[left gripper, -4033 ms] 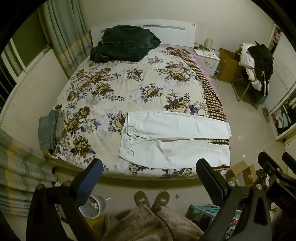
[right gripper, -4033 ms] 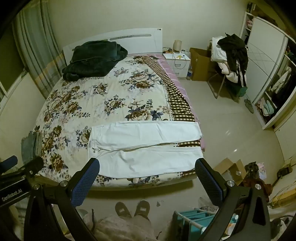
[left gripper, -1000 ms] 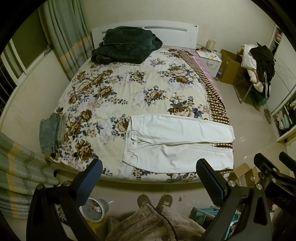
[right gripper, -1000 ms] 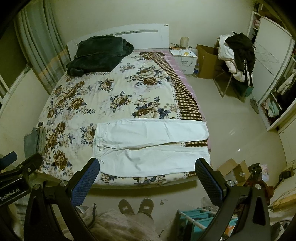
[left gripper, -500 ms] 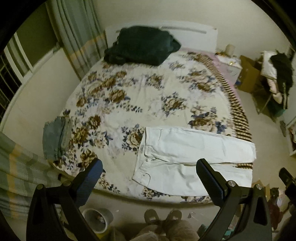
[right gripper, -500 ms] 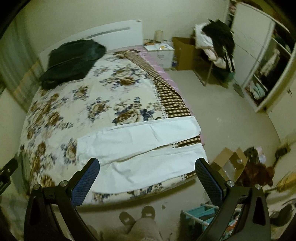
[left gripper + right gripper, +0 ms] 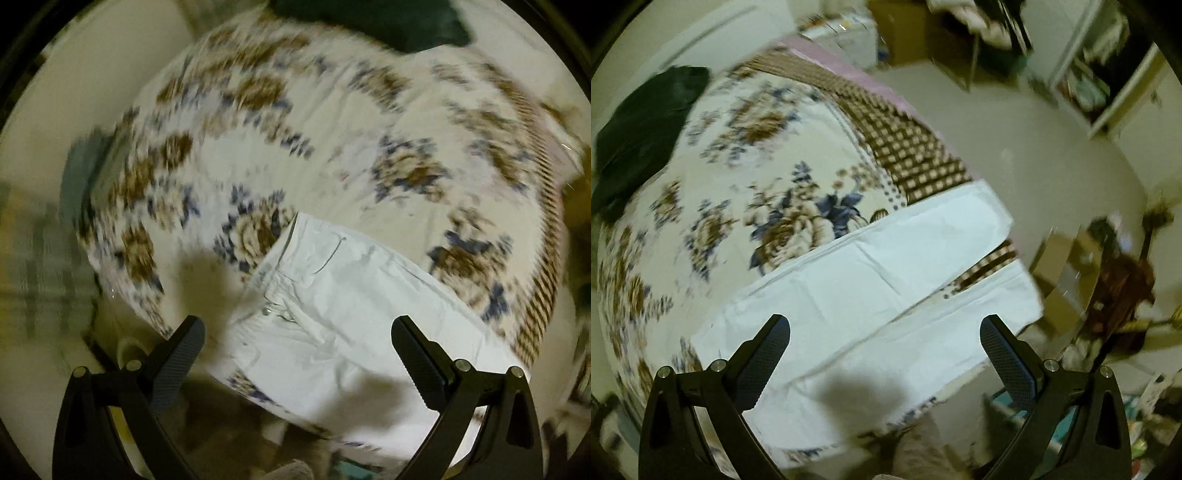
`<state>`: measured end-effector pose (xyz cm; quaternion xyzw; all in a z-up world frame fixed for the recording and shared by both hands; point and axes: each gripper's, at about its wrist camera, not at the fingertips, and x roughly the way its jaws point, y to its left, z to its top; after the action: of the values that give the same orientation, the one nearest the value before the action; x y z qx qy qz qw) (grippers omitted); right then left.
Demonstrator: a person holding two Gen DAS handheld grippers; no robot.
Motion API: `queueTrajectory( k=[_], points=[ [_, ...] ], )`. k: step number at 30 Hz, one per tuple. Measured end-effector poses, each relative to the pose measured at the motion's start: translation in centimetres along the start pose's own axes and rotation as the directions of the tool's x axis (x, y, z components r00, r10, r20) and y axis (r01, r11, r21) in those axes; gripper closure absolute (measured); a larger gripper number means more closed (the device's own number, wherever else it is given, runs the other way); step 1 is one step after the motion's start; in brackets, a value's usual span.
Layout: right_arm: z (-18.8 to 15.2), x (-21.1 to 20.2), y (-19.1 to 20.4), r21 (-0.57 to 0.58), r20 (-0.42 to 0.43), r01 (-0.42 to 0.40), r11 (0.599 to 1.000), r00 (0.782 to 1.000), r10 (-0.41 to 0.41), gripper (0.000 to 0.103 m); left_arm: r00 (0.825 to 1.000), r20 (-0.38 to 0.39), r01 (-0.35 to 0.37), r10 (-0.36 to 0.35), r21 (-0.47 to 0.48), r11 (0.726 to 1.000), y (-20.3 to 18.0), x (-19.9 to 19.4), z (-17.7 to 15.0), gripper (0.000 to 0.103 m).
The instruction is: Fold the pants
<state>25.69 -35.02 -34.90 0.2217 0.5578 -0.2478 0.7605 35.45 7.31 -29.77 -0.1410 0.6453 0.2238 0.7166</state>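
Home bedroom — floral-quilted bed [image 7: 332, 155], open wardrobe [image 7: 1100, 85]

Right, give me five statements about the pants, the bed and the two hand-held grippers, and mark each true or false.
1. The white pants lie spread flat on the floral bedspread. True.
2. The left hand-held gripper is shut on the waistband. False: its fingers stand wide apart and hold nothing.
3. The two pant legs are stacked one on the other. False: they lie side by side, with a gap near the hems.
4. The right hand-held gripper is open above the leg end of the pants. True.
5. A dark green bundle lies at the far end of the bed. True.
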Motion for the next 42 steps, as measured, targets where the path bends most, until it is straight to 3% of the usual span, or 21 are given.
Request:
queueTrajectory(
  k=[6,12,17,23,25,26,27,28,29,31,32,34,38,42],
  points=[
    [8.0,15.0,-1.8,0.137,-0.123,0.064,0.989,0.991,-0.047,0.0,0.984,-0.18,-0.031,-0.004,-0.191,0.981,-3.8,12.0,4.9,0.0],
    [12.2,26.1,-3.6,0.223,-0.209,0.13,0.966,0.974,-0.083,0.0,0.959,-0.282,-0.083,0.002,-0.275,0.958,-6.6,21.3,7.8,0.0],
    [13.8,32.1,-5.3,0.3,-0.283,0.179,0.937,0.955,-0.092,0.0,0.937,-0.35,-0.122,0.006,-0.31,0.943,-8.0,27.4,8.9,0.0],
    [16.0,36.4,-7.3,0.386,-0.333,0.25,0.888,0.935,-0.119,0.0,0.923,-0.384,-0.151,0.024,-0.303,0.941,-9.1,31.0,10.1,0.002],
    [16.4,37.4,-7.6,0.393,-0.345,0.266,0.88,0.93,-0.128,0.0,0.924,-0.382,-0.146,0.025,-0.291,0.945,-9.6,31.7,10.6,0.007],
    [16.7,38.0,-7.7,0.394,-0.352,0.273,0.878,0.927,-0.13,0.002,0.926,-0.377,-0.143,0.029,-0.279,0.949,-9.8,31.9,10.9,0.021],
    [16.8,38.3,-7.8,0.395,-0.361,0.277,0.876,0.924,-0.13,0.007,0.927,-0.373,-0.143,0.034,-0.268,0.953,-10.0,32.1,11.1,0.043],
    [17.0,38.7,-7.8,0.395,-0.374,0.285,0.873,0.918,-0.13,0.016,0.931,-0.364,-0.132,0.03,-0.259,0.957,-10.1,32.2,11.3,0.055],
    [17.1,39.0,-7.9,0.391,-0.386,0.288,0.874,0.914,-0.128,0.021,0.935,-0.355,-0.12,0.021,-0.257,0.959,-10.1,32.2,11.4,0.074],
    [17.2,39.3,-8.2,0.383,-0.404,0.302,0.873,0.905,-0.135,0.053,0.943,-0.332,-0.087,-0.013,-0.286,0.954,-9.6,31.7,11.6,0.083],
    [17.1,39.2,-8.5,0.38,-0.405,0.301,0.875,0.904,-0.135,0.061,0.947,-0.321,-0.076,-0.025,-0.299,0.951,-9.1,31.4,11.6,0.091],
    [16.8,38.8,-9.2,0.377,-0.391,0.282,0.882,0.912,-0.124,0.091,0.955,-0.284,-0.011,-0.092,-0.342,0.94,-7.8,30.6,11.3,0.093],
    [16.1,36.5,-9.9,0.369,-0.333,0.232,0.9,0.937,-0.105,0.098,0.964,-0.209,0.087,-0.167,-0.346,0.934,-5.8,27.7,10.1,0.097],
    [15.1,32.4,-10.6,0.365,-0.252,0.154,0.918,0.966,-0.061,0.099,0.959,-0.132,0.19,-0.253,-0.363,0.912,-4.1,24.0,9.3,0.098]
  ],
)
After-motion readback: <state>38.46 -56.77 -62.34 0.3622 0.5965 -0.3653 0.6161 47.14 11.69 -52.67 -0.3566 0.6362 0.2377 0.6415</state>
